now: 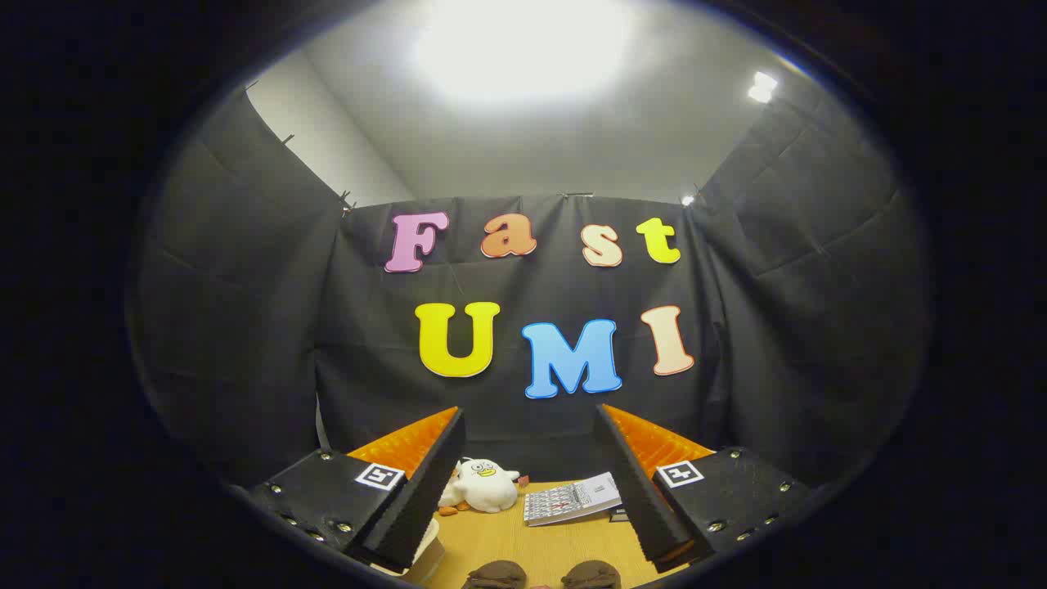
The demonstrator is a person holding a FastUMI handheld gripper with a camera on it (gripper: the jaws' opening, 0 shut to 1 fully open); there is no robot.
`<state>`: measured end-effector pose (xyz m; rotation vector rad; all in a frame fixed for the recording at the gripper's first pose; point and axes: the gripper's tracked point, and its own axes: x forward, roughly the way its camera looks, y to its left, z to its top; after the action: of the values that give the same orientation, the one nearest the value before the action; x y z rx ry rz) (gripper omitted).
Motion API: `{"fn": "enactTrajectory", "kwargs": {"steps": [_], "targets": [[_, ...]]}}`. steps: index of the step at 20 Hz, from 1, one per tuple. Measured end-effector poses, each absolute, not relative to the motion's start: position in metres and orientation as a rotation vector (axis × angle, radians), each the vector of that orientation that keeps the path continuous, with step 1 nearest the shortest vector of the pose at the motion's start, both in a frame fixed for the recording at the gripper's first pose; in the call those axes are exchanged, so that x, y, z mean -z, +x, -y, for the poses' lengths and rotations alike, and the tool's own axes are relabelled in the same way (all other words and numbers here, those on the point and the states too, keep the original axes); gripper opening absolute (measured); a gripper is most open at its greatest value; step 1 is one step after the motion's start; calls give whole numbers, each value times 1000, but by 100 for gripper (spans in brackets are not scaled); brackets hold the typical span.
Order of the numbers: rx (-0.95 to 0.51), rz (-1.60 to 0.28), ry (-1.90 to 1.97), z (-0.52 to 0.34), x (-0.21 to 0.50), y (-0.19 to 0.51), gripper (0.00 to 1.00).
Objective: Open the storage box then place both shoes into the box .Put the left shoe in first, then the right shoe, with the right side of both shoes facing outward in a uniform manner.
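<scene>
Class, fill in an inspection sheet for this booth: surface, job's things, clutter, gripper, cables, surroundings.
Surface: light wooden tabletop.
Job's things: two dark brown shoes, side by side at the near table edge between the fingers; storage box nothing seen.
Clutter: white plush duck toy; printed paper booklet beside it.
Grippers: hand-held gripper open, fingers wide apart, holding nothing.
Cables: nothing seen.
Surroundings: black cloth booth wall; bright ceiling light.

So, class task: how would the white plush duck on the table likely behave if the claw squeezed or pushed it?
The plush duck looks soft and rounded, so it would probably squash rather than resist. It seems light, so a push would likely slide or topple it on the smooth wooden table. The claw is open, nothing between its fingers.
</scene>
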<state>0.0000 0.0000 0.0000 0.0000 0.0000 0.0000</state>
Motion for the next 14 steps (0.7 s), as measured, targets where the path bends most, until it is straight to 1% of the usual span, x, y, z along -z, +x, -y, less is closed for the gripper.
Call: {"fn": "enactTrajectory", "kwargs": {"steps": [14], "targets": [[-23,-24,50,1,7,-7,97]]}}
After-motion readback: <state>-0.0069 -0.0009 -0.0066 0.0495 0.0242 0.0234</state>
